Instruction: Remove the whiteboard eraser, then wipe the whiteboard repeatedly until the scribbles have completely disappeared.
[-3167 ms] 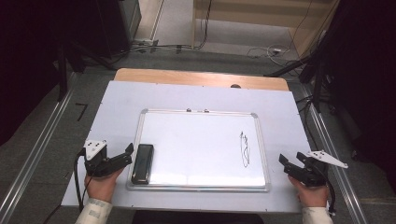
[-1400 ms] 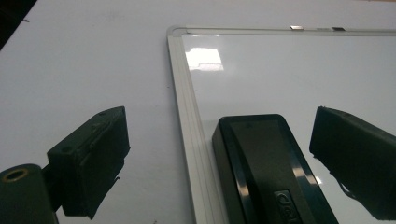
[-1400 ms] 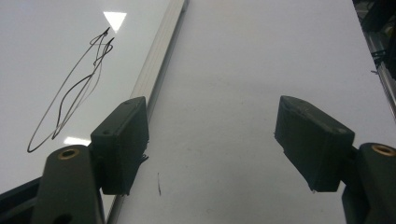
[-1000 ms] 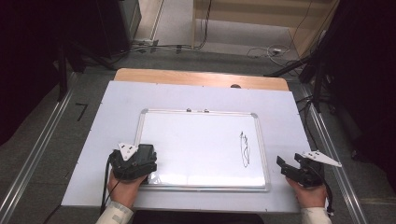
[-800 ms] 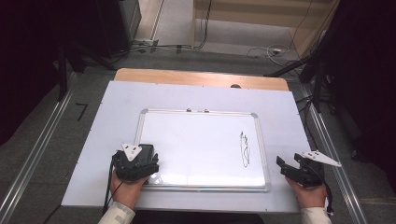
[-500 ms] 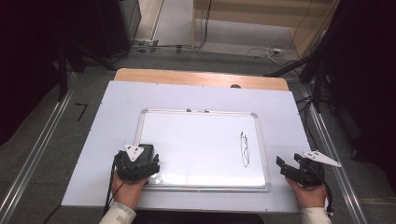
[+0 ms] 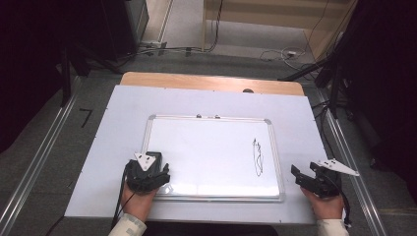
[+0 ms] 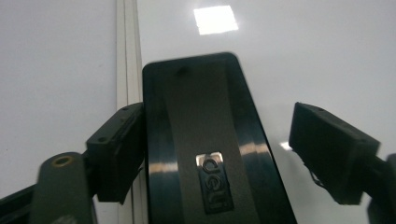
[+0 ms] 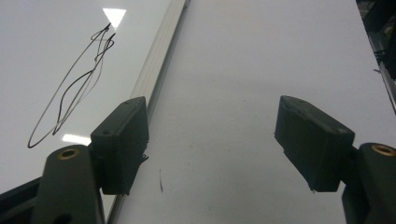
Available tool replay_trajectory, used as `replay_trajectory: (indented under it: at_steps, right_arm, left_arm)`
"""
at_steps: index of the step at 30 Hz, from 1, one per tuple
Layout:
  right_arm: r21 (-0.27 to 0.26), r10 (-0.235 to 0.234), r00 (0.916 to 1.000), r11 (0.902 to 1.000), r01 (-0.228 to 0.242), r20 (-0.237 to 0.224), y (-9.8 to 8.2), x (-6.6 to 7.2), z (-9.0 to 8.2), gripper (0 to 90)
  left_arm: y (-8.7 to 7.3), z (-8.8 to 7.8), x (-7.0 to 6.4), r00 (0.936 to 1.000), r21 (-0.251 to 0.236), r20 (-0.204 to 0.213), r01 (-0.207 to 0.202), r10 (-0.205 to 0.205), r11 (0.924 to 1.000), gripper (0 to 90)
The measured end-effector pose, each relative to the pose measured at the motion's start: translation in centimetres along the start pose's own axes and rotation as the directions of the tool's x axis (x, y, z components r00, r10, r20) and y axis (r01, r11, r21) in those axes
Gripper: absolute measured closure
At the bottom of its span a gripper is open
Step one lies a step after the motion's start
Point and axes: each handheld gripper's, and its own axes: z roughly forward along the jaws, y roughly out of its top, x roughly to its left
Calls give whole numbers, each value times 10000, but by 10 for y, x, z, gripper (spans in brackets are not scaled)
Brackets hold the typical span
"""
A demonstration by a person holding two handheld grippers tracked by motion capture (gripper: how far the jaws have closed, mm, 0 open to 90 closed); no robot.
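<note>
My left gripper [image 8: 215,154] at lower left straddles the black eraser [image 8: 205,140]; jaws have just been closing, left pad touching, right pad short of it. Eraser long axis runs straight up-frame along the whiteboard [image 7: 211,147] left edge. Right gripper [image 9: 212,144] open, idle

The black eraser [image 8: 205,154] bears a "deli" badge.

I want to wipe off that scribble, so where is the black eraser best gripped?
Grip the eraser across its two long sides near the middle, coming from above: it lies flat on the whiteboard, long and narrow. The left gripper, jaws just closing, already straddles it, one pad touching, the other apart.
</note>
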Motion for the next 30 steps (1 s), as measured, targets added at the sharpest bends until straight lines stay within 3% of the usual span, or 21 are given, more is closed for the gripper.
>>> replay_trajectory:
  at_steps: [1, 6, 9, 30]
  right_arm:
    - [7, 4, 10000, 10000, -4, 26, 0, 0, 0, 246]
    - [-9, 45, 10000, 10000, -45, 52, 0, 0, 0, 246]
    - [3, 95, 10000, 10000, -95, 28, 0, -1, 0, 246]
    - [-49, 55, 10000, 10000, -55, 3, 0, -1, 0, 247]
  left_arm:
    - [-1, 2, -3, 9999, 110, -88, -145, 146, 9998, 242]
    - [1, 1, -1, 9999, -198, -108, -37, 35, 9998, 400]
    - [2, 1, 1, 10000, -230, 84, -37, 39, 9997, 404]
    - [6, -2, -3, 9990, -425, 281, -325, 338, 9986, 408]
